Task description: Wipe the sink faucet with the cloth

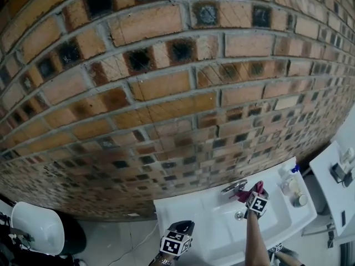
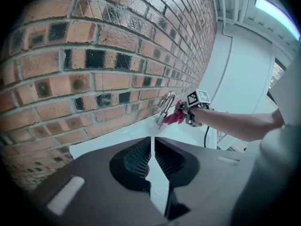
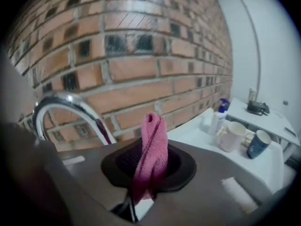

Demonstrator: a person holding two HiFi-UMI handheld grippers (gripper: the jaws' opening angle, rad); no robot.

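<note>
While the right gripper point(image 1: 248, 195) holds cloth point(image 3: 153, 145) beside the faucet point(image 3: 70, 100), cups point(image 3: 229, 138) stand nearby.

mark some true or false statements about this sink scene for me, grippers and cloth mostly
1. The right gripper has its fingers closed on the pink cloth. True.
2. The left gripper is gripping the faucet. False: it sits away from the faucet, over the sink, with its fingers together on nothing.
3. The wall behind the sink is white tile. False: it is brick.
4. Two cups and a bottle stand on the sink to the right of the faucet. True.
</note>
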